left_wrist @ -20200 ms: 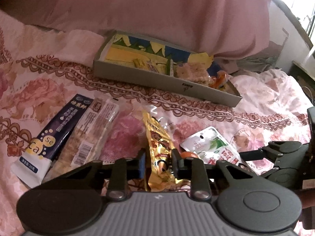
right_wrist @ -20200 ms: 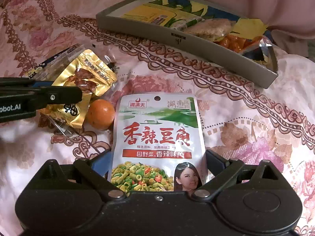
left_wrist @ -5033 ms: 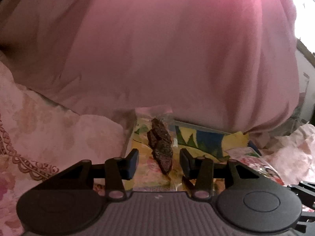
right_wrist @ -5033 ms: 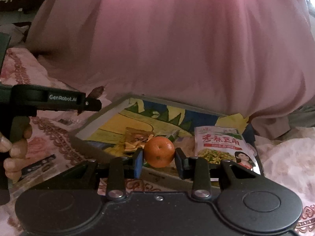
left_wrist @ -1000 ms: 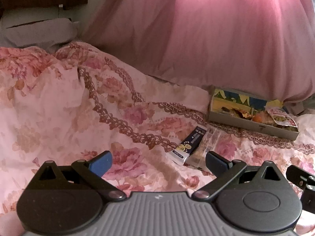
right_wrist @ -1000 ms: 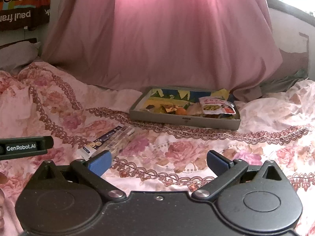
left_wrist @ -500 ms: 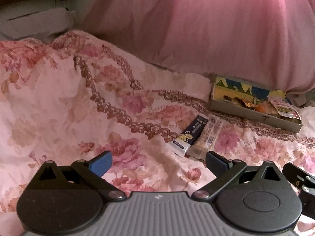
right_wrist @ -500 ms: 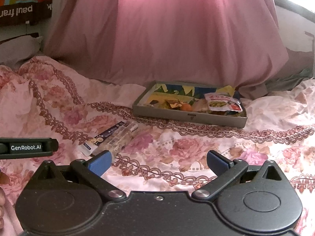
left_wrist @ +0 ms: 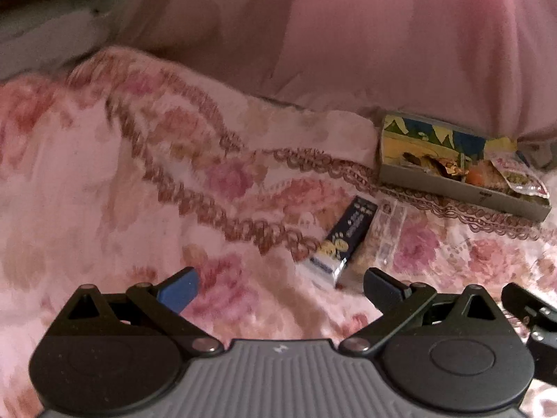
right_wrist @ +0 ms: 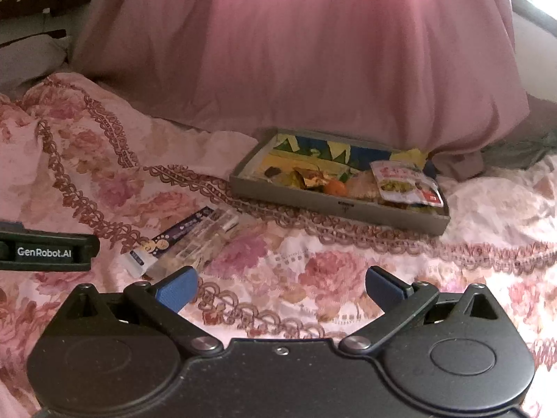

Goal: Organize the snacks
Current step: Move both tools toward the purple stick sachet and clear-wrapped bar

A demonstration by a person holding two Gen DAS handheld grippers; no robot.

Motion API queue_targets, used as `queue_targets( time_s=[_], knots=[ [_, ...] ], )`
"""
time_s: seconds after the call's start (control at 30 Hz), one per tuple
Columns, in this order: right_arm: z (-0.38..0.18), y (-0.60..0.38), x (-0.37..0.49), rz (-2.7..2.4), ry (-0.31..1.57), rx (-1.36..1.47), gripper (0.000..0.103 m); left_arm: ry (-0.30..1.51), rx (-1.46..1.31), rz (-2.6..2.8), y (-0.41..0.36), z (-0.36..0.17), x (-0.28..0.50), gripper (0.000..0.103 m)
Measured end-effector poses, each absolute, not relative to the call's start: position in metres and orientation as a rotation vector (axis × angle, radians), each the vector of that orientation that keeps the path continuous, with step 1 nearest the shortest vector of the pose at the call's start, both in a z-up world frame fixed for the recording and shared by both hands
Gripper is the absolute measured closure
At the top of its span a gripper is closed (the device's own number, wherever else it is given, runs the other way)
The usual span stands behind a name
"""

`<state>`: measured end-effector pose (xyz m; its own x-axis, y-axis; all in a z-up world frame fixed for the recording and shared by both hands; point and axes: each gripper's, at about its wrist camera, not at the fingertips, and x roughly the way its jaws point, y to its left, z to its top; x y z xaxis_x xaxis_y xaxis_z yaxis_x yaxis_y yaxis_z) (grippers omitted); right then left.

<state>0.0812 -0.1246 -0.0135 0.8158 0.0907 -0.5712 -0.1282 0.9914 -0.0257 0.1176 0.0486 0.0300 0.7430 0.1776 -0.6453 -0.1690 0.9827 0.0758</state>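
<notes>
- Snacks: a dark blue packet (right_wrist: pixel 174 235) and a clear wrapped bar (right_wrist: pixel 205 240) are lying side by side on the flowered bedspread (right_wrist: pixel 313 268), near and left of the tray (right_wrist: pixel 334 209), which is holding an orange (right_wrist: pixel 336 186) and a pouch (right_wrist: pixel 405 183).
- Left gripper (left_wrist: pixel 280 287) and right gripper (right_wrist: pixel 280 287): both are gaping wide, carrying nothing.
- Advice: closing on one packet's long edges, not both together.
- Right view is showing the tray contents sharply; left view is blurring.

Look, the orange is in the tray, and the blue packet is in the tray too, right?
Not quite. The orange is in the tray, but the blue packet lies on the bedspread outside it, beside a clear packet. The right wrist view shows it.
</notes>
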Motion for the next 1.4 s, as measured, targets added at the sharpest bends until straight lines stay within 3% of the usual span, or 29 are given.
queue_targets(
  time_s=[0.6, 1.4],
  knots=[
    [-0.026, -0.115, 0.12, 0.08, 0.636, -0.08, 0.001, 0.641, 0.248, 0.177, 0.041, 0.023, 0.185, 0.0],
    [-0.066, -0.073, 0.164, 0.096, 0.715, -0.125, 0.001, 0.766, 0.107, 0.253, 0.097, -0.019, 0.231, 0.0]
  ],
)
